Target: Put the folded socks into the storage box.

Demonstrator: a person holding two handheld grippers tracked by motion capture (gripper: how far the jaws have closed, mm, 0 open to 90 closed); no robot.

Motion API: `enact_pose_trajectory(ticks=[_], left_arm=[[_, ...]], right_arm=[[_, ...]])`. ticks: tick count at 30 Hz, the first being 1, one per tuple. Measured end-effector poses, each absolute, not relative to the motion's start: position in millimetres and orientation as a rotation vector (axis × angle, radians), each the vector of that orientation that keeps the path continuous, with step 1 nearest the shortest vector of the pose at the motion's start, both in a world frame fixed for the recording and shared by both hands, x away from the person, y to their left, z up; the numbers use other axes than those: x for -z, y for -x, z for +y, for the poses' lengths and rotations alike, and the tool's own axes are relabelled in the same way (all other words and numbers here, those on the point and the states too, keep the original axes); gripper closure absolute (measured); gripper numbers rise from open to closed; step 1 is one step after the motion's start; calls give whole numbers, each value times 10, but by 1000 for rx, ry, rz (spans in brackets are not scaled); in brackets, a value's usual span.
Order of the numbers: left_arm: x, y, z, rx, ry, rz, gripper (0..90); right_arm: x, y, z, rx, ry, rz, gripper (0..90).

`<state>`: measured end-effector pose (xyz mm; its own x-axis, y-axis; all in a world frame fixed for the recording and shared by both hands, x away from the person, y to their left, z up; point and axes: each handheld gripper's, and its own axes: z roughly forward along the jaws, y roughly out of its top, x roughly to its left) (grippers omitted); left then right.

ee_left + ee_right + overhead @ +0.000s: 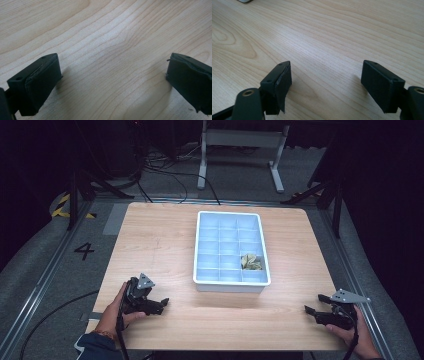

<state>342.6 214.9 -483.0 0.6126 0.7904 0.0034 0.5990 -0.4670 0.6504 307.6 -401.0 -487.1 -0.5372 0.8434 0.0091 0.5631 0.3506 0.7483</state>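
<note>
The left gripper (pixel 162 303) is resting low at the tabletop's (pixel 165 245) near left edge, its jaws spread wide over bare wood. The right gripper (pixel 315 304) is hovering at the near right edge, also gaping and empty. Between them, farther back, the pale blue compartment tray (pixel 200 245) is holding crumpled leaves (pixel 250 262) in a right-hand cell.

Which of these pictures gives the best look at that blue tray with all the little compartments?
The high view: the whole blue tray sits mid-table, leafy bits in one compartment. The right gripper view catches perhaps a corner at its top edge; the left gripper view shows bare wood.
</note>
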Motion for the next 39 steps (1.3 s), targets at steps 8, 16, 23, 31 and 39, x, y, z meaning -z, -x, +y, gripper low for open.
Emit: enact_pose_trajectory(ticks=[8, 16, 23, 31, 39], left_arm=[[4831, -3427, 2149, -406, -2223, 1085, 0], [4830, -3427, 2149, -407, -2224, 1086, 0], [4830, -3427, 2149, -407, -2224, 1086, 0], [4830, -3427, 2149, -406, -2224, 1085, 0], [4833, -3428, 2148, -408, -2221, 1086, 0]], right_arm=[[4872, -3079, -4003, -1017, -1239, 2237, 234], [4874, -3105, -3999, -1006, -1238, 2241, 208], [4875, -3126, -4003, -1000, -1238, 2245, 181], [4875, -3128, -4004, -1000, -1240, 2245, 180], [4876, -3160, -4009, -997, -1236, 2253, 161]])
